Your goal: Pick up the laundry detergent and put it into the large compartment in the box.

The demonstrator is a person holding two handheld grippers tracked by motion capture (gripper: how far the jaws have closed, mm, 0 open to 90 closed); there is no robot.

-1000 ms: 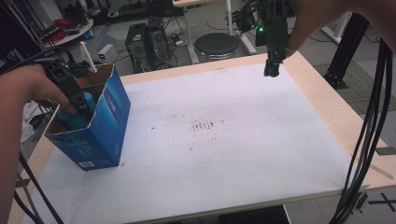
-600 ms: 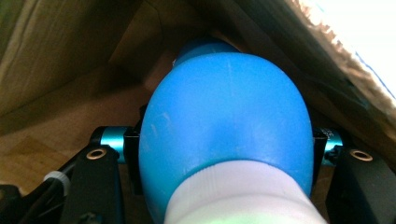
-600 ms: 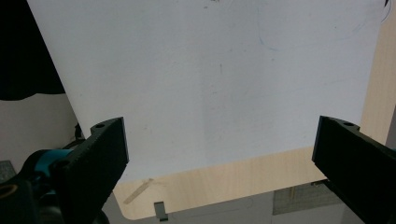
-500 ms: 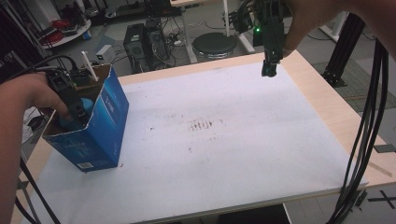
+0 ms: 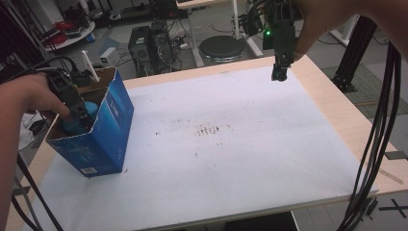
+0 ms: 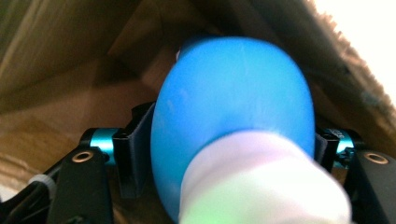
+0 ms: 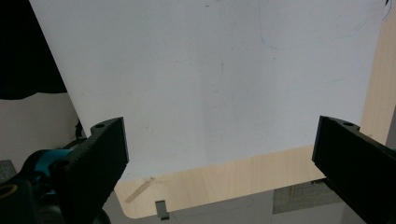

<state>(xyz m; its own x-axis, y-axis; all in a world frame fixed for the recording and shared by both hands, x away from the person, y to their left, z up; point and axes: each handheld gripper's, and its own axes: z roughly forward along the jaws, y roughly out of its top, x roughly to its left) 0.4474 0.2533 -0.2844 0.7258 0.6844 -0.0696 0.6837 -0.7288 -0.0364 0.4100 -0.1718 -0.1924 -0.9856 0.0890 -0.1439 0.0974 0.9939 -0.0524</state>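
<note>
A blue cardboard box [image 5: 109, 129] stands open-topped at the table's left edge. My left gripper [image 5: 81, 114] reaches down into it. Between its jaws [image 6: 229, 140] sits a blue rounded bulb [image 6: 233, 107] with a white end toward the camera; the same bulb [image 5: 72, 126] peeks out beside the jaws in the high view. The jaws have just been opening, and the bulb's sides still lie against both pads. My right gripper [image 5: 279, 74] hangs above the table's far right corner, pointing down. Its jaws [image 7: 219, 140] stand wide open with nothing between them.
A white sheet [image 5: 231, 144] covers the wooden table [image 5: 337, 110], with faint dark marks near its middle. Black cables [image 5: 380, 125] hang at the right. Computer cases [image 5: 144, 48] and a round stool [image 5: 221, 48] stand on the floor beyond the far edge.
</note>
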